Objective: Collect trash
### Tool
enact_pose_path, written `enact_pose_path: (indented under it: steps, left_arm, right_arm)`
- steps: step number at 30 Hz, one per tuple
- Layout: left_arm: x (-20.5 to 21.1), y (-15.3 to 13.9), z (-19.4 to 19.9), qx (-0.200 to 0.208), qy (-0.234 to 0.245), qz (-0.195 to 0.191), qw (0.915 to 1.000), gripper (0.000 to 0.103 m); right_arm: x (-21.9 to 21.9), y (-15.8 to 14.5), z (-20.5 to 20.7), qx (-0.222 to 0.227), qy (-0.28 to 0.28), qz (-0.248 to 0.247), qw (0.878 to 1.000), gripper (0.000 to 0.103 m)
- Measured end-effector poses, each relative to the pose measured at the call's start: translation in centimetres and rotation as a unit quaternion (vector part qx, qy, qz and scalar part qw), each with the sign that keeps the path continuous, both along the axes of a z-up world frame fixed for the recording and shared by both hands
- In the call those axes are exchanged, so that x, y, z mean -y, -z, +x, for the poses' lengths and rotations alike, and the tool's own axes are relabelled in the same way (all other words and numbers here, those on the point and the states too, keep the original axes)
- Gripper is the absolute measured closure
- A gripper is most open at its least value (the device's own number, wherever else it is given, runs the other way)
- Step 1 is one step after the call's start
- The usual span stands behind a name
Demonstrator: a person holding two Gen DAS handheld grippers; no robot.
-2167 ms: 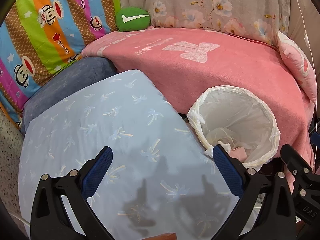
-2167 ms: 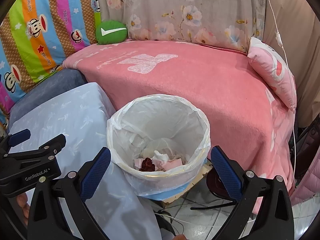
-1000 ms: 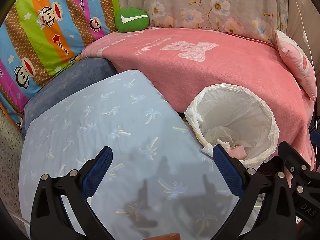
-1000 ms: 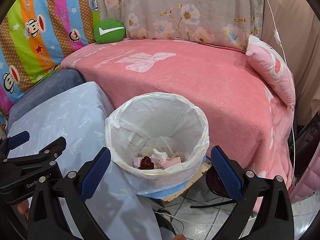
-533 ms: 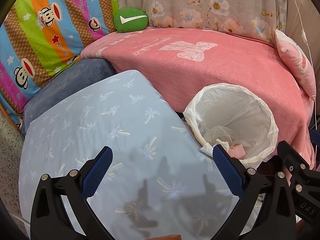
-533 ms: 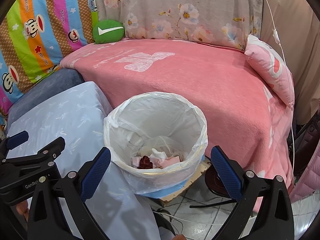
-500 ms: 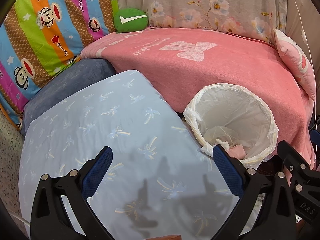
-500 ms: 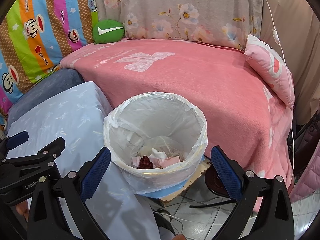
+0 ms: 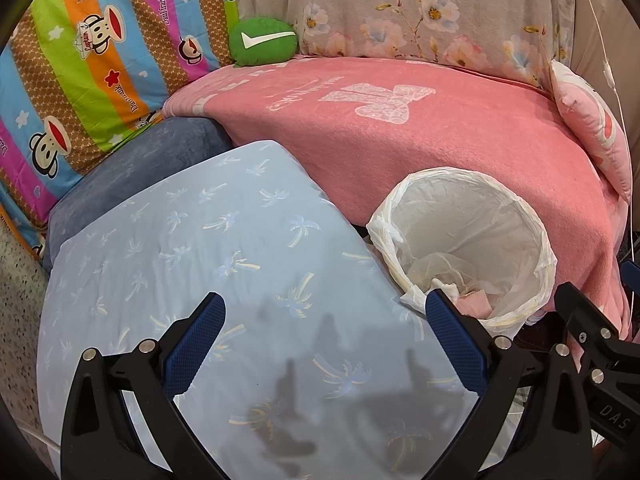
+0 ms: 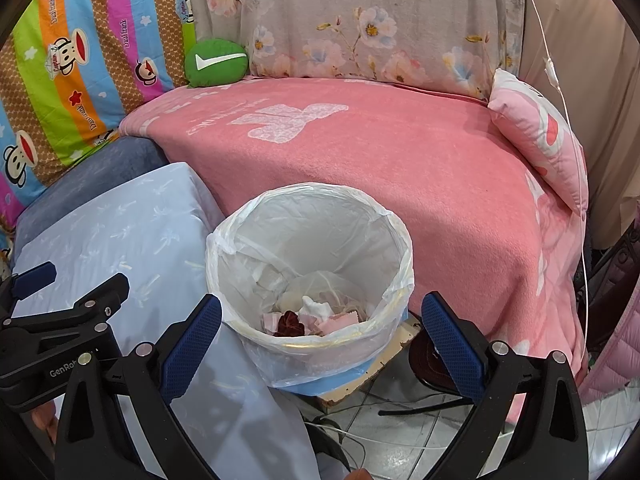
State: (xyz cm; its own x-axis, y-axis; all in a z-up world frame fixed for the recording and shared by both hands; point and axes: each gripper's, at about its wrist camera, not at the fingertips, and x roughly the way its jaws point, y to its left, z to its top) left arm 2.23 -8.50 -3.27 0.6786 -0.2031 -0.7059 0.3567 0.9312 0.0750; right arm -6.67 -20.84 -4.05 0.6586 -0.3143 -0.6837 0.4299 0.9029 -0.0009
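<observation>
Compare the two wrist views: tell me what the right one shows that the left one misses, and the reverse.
Only the right wrist view shows the dark red scrap at the bottom of the trash bin, the bin's blue base, and the tiled floor with cables. Only the left wrist view shows the full spread of the light blue palm-print cushion and the speckled surface at far left. Both show the bin, the pink blanket, the green pillow, and open, empty grippers: left gripper, right gripper.

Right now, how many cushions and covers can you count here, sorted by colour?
Pink: 2, the pink blanket and the pink pillow
Green: 1, the green cushion
Light blue: 1, the palm-print cushion
Striped: 1, the monkey-print cover
Total: 5
</observation>
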Motion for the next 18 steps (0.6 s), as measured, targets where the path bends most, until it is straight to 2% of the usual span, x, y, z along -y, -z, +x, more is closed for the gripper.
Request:
enact_pose_path:
  steps: [18]
  left_arm:
    - [0.07, 0.03, -0.14, 0.001, 0.001, 0.001, 1.0, 0.007]
  right_arm:
    - [0.14, 0.05, -0.12, 0.0, 0.001, 0.0, 1.0, 0.005]
